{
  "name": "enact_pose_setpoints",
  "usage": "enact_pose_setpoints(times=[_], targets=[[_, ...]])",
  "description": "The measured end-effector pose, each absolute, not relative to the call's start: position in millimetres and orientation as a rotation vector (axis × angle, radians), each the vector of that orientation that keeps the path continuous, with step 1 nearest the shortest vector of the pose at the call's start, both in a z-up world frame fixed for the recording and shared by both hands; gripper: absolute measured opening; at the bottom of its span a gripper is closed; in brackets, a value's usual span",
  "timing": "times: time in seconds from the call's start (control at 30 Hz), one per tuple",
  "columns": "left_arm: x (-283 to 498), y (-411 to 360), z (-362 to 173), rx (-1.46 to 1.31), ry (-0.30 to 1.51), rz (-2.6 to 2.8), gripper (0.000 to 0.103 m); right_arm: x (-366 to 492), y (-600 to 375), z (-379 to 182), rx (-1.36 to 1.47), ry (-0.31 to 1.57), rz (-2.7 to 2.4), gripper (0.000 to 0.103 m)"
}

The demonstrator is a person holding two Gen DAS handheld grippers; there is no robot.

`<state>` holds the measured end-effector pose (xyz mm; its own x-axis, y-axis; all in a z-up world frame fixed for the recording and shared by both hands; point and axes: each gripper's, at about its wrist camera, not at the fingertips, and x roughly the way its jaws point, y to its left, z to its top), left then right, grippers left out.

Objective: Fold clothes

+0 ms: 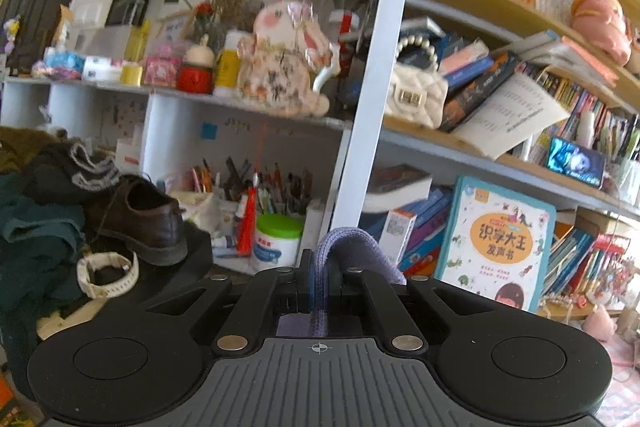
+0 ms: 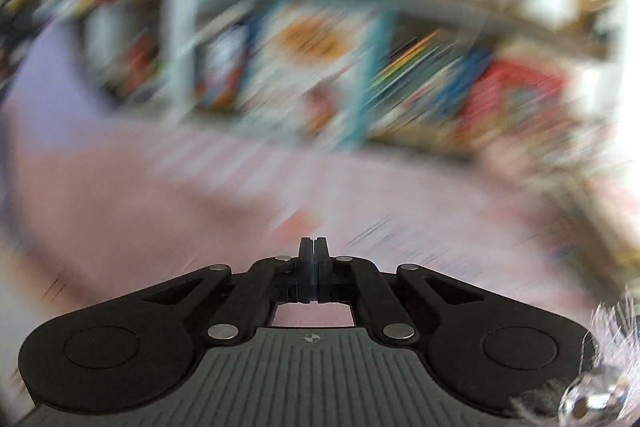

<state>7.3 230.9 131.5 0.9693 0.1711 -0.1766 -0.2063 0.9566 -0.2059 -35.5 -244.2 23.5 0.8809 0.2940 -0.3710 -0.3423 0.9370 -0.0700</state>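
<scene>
My left gripper point(image 1: 319, 269) is shut on a fold of lilac knitted cloth point(image 1: 352, 247). The cloth arches up out of the jaws and falls away to the right, held up in front of the shelves. My right gripper point(image 2: 314, 255) is shut with nothing between its pads, above a pink surface point(image 2: 160, 207). The right wrist view is heavily blurred. A pale lilac shape point(image 2: 48, 75) at its left edge may be more of the cloth; I cannot tell.
Bookshelves point(image 1: 500, 155) crammed with books and toys fill the back. A brown shoe point(image 1: 148, 219), a cream band point(image 1: 108, 275) and a heap of dark clothes point(image 1: 36, 227) lie at the left. A green-lidded white jar point(image 1: 278, 239) stands by pens.
</scene>
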Motion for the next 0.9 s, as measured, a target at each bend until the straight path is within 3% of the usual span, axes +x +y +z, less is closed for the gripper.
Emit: enact_pose_setpoints(times=[0.07,0.23,0.33,0.37,0.43,0.47,0.6,0.77,0.9], targets=[[-6,226,137,-0.215,0.125,0.169,0.004,-39,-267,46,-0.081,0.248,0.232,0.0],[-11,218,137,-0.181,0.124,0.166,0.004,-41,-287,56,0.018,0.311,0.434,0.0],[-8,224,132,-0.211,0.146,0.17,0.004,-38,-265,35,-0.076,0.43,0.519,0.001],[-7,226,131,-0.218,0.152,0.166,0.004,-36,-257,26,-0.111,0.467,0.54,0.006],[-5,226,131,-0.204,0.161,0.166,0.004,-34,-242,13,-0.164,0.539,0.583,0.029],[-5,226,131,-0.194,0.165,0.168,0.004,-33,-235,8,-0.188,0.569,0.612,0.051],[-3,225,130,-0.18,0.174,0.172,0.004,-37,-206,-10,-0.357,0.616,0.745,0.074],[-2,226,126,-0.189,0.186,0.18,0.004,-42,-178,-34,-0.569,0.618,0.786,0.076],[-2,226,125,-0.19,0.195,0.183,0.004,-18,-182,-41,-0.468,0.677,0.808,0.08]])
